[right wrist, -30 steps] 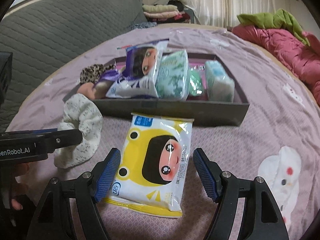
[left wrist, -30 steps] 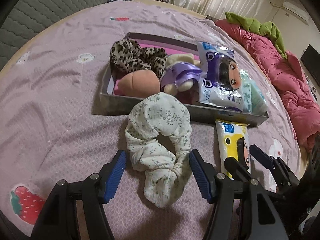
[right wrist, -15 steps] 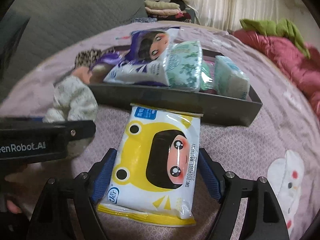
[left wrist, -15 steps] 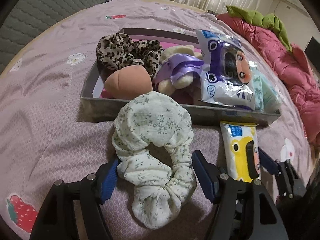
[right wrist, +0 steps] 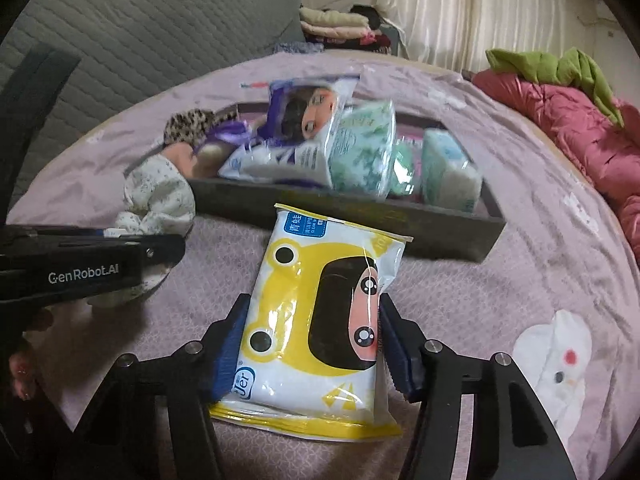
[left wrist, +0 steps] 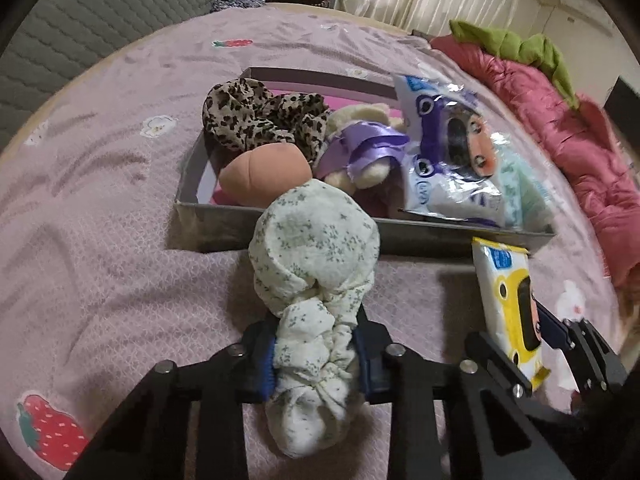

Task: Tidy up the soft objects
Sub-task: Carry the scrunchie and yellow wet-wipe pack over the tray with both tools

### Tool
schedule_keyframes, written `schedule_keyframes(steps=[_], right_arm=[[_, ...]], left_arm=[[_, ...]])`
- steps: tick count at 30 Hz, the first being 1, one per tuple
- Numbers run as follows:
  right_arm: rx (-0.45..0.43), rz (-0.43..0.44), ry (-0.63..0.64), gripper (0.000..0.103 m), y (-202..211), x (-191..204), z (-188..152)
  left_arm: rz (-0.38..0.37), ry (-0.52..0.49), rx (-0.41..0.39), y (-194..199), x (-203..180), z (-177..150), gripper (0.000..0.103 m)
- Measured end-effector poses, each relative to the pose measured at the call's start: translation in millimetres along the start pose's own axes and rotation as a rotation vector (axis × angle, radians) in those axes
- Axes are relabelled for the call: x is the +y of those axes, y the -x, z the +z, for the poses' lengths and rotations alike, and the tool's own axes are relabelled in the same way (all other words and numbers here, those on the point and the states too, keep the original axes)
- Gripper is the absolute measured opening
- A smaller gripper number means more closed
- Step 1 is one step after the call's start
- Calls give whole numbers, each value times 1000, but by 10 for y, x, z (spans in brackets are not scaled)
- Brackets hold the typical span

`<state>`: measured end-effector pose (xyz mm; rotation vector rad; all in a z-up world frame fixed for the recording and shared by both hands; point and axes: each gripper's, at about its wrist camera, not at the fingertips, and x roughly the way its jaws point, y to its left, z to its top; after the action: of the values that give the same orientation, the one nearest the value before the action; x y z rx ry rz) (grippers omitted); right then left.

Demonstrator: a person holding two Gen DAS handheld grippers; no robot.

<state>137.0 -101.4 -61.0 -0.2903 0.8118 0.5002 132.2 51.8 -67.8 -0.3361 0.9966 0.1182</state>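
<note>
Scrunchie point(left wrist: 316, 280) lengthwise toward tray point(left wrist: 400, 236), left jaws closing on it, right jaws closing on upright wipes pack point(right wrist: 320, 312)

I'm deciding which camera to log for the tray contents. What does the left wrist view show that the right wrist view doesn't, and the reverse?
Left wrist only: the peach plush whole, and the left gripper with jaws closing, pads pressing the white scrunchie.
Right wrist only: the green packs at the tray's far end, and the right gripper closing on the yellow pack.
Both: tray, leopard scrunchie, purple pack.
</note>
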Motion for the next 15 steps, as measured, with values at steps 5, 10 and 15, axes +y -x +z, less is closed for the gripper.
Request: schedule_keyframes(steps=[5, 10, 15], right_arm=[[-48, -12, 33, 62, 221, 41, 56], [-102, -41, 54, 62, 426, 34, 173], [-132, -76, 59, 62, 509, -35, 282]], left_arm=[[-36, 5, -16, 175, 38, -6, 26], [-95, 13, -78, 420, 54, 117, 26], [-87, 23, -113, 500, 127, 308, 26]])
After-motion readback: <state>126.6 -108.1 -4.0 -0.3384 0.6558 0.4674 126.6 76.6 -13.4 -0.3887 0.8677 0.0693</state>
